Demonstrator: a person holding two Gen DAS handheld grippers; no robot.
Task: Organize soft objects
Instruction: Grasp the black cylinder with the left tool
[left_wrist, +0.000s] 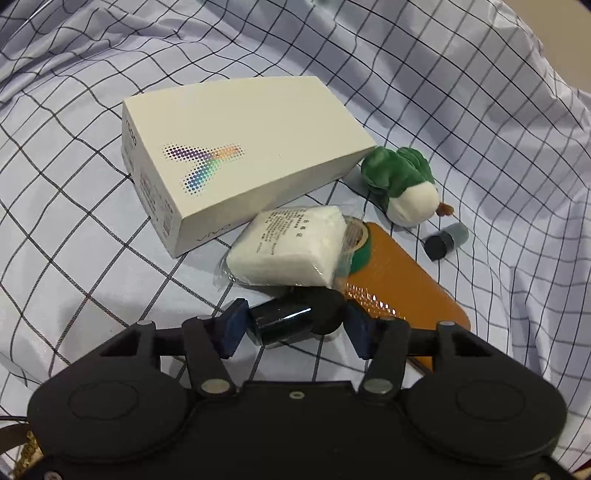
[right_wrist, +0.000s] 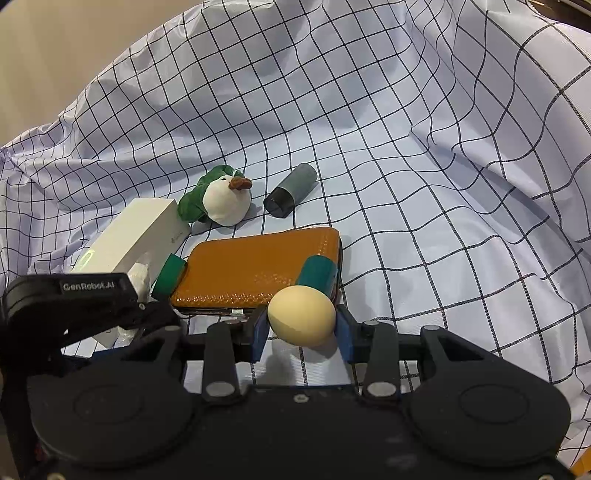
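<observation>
My left tool (left_wrist: 295, 330) sits low over the white cloth with the dark grid (left_wrist: 480, 110). Its blue pads (left_wrist: 232, 330) are closed end to end on a short, glossy dark cylinder with a rounded black cap (left_wrist: 280, 319); both pads look to be in contact. My right tool (right_wrist: 301, 332) is clamped on a cream egg-shaped object (right_wrist: 301, 315), which sits snug between its pads at the near edge of the orange textured flat case (right_wrist: 258, 269).

The soft things I am here to sort lie just ahead of the left tool. The white cotton pad in clear plastic wrap (left_wrist: 288, 247) rests against the white cardboard box with the iridescent dotted mark (left_wrist: 240, 155) and leans on a green tape roll (left_wrist: 360, 251). The green and white plush duck (left_wrist: 402, 184) lies at the box's far corner, near a small grey cylinder (left_wrist: 445, 240).

I judge this step to be securing the dark cylinder. It is slick and held by its ends, and the rounded cap gives that pad little to bear on, so I squeeze firmly but evenly and lift straight, without rolling the wrist. The crinkly wrap of the cotton pad almost touches the cylinder; I draw back toward myself first so I do not drag it. I hold the right side steady, because the egg shape could squirt out under extra pressure.
</observation>
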